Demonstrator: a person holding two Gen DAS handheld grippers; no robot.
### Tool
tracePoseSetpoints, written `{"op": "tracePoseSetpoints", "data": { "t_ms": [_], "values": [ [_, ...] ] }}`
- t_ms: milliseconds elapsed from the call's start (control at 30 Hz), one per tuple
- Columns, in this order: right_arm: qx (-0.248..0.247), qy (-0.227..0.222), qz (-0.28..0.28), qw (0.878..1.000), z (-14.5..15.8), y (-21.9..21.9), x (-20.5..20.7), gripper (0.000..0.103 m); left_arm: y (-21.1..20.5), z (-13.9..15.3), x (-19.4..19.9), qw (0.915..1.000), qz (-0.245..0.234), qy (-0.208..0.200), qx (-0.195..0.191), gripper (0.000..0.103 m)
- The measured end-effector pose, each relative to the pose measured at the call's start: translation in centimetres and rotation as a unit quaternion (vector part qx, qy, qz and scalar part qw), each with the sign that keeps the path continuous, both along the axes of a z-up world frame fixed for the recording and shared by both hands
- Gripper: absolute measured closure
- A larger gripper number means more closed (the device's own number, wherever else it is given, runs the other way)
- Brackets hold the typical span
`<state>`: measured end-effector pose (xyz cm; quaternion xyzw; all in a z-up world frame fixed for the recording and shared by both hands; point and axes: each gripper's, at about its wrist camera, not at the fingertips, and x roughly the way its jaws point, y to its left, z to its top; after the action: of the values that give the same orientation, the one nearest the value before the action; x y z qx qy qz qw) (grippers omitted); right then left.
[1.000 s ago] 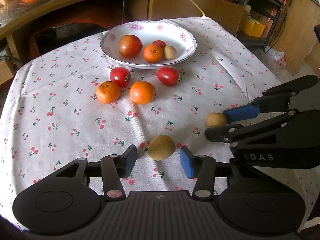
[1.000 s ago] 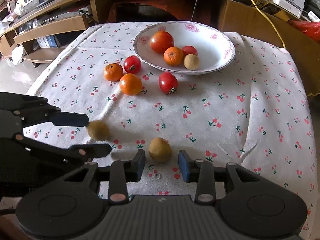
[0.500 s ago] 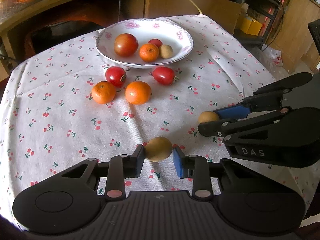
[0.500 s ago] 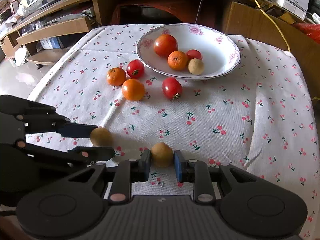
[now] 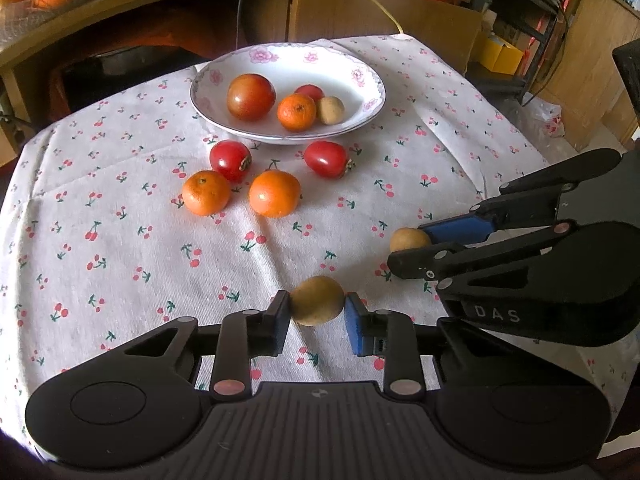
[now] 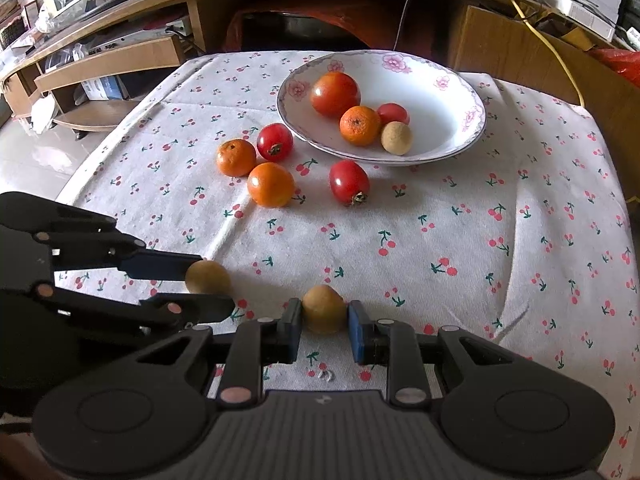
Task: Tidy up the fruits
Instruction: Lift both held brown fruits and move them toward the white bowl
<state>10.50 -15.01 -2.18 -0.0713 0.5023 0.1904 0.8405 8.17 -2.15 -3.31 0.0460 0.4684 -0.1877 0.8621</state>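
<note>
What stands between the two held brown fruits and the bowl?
Two oranges and two tomatoes lie on the cloth in front of the bowl. The left gripper and the right gripper each hold a brown fruit; lifted over them, nothing visible blocks the way.

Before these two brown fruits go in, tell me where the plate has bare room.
The plate is bare across its right half, from the small brown fruit to the right rim. Its left half is crowded: big tomato, orange, small tomato. On the cloth before it, two oranges and two tomatoes cluster; pass right of them.
</note>
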Motion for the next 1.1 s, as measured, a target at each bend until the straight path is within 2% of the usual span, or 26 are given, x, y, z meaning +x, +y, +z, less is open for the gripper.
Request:
{"op": "tracePoseSetpoints", "data": {
  "t_ms": [933,1100],
  "values": [
    [0.028,-0.025,-0.022,0.999,2.0,-0.5,0.6,0.079,0.1,2.0,1.0,0.9992,0.015,-0.032,-0.021,0.066],
    [0.031,-0.032,-0.028,0.999,2.5,-0.7,0.9,0.079,-0.1,2.5,1.5,0.9988,0.016,-0.040,-0.024,0.068]
  ]
}}
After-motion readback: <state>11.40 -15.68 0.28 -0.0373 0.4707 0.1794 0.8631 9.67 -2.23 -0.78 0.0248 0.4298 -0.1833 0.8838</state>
